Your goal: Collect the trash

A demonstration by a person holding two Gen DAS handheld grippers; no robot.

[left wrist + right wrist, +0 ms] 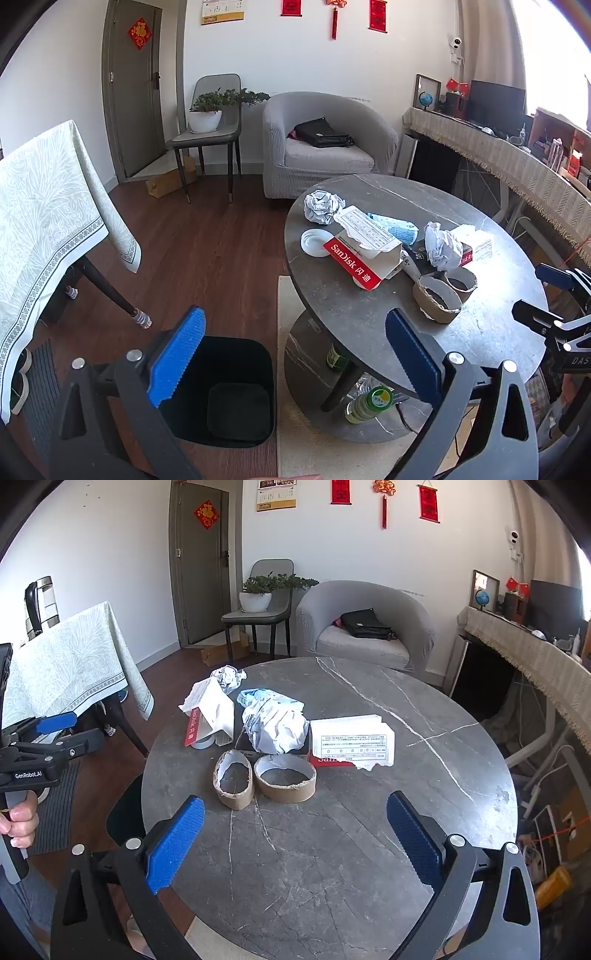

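Beside the round counter [369, 317], seen from the left wrist, the left claw [295, 350] hangs released and empty above the floor, its blue pads wide apart. A black bin [229, 387] stands on the floor just below it, against the counter's near edge, and looks empty. On the counter lies the trash: a crumpled paper ball [321, 206] at the far side, a torn red-and-white box [362, 254] next to a white lid [314, 242], a second paper wad [441, 247], and two cardboard tape rings [439, 299] nearest the rim. The right claw [554, 295] shows at the counter's right edge.

Over the counter [369, 849], in the right wrist view, the right claw [295, 834] is likewise released and holds nothing, aimed at the two tape rings [266, 779], which sit touching each other. Behind them the paper wad [275, 727] leans on a blue-printed wrapper [258, 698], with another torn box [351, 742] just beside it.

The likely risk: the rings are thin and already squashed, so a pinch across the wall may fold one or skid it into its neighbour. The heap is crowded, so the claw could also drag other scraps off the counter and miss the bin.
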